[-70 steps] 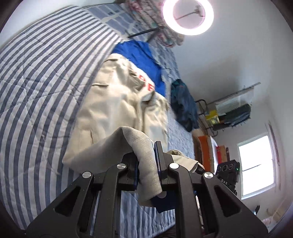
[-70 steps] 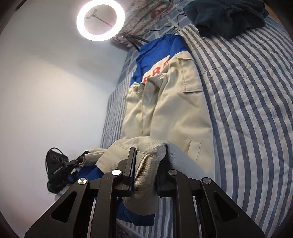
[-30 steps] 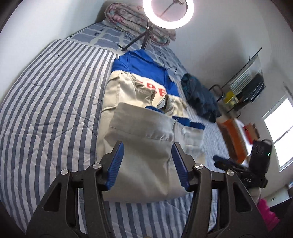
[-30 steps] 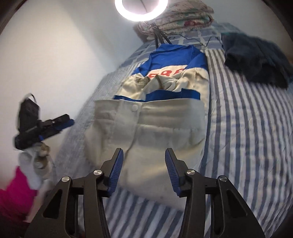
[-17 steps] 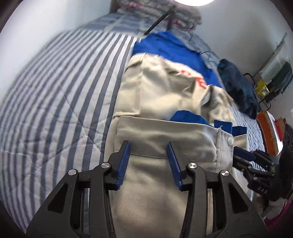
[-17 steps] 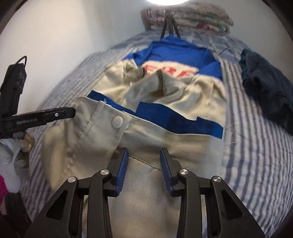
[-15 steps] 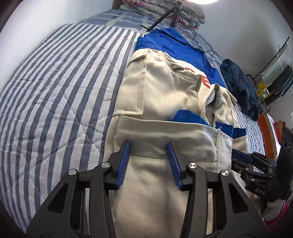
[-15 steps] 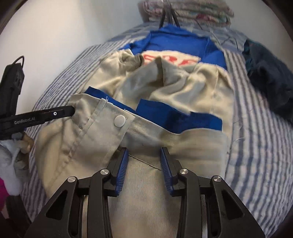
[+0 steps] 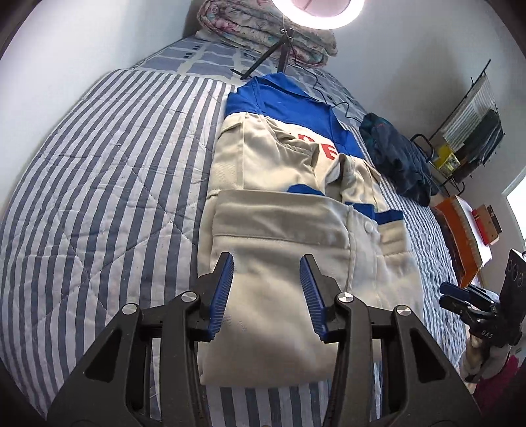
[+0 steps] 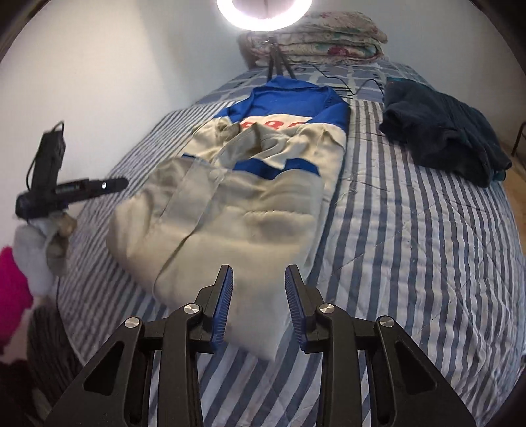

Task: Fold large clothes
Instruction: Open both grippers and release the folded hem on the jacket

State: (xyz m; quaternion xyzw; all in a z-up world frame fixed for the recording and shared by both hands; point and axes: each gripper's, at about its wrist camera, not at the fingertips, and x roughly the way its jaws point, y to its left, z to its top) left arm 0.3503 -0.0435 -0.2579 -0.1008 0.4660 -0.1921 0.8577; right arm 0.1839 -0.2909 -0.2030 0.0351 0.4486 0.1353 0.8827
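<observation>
The beige-and-blue jacket (image 9: 279, 230) is matt woven cloth with a plastic-looking snap, lying on a quilted, stitched striped bedspread (image 9: 98, 197). The left gripper (image 9: 267, 297) is matt black plastic with ribbed blue pads (image 9: 222, 295) and shiny metal screws.

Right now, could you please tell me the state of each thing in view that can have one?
Beige and blue jacket: lying flat on the bed, bottom part folded up over the body, not gripped.
Left tongs: open, nothing between the pads.
Right tongs: open, nothing held.
Dark garment: crumpled, unfolded.
Ring light: on.
Floral quilt: folded, stacked.
</observation>
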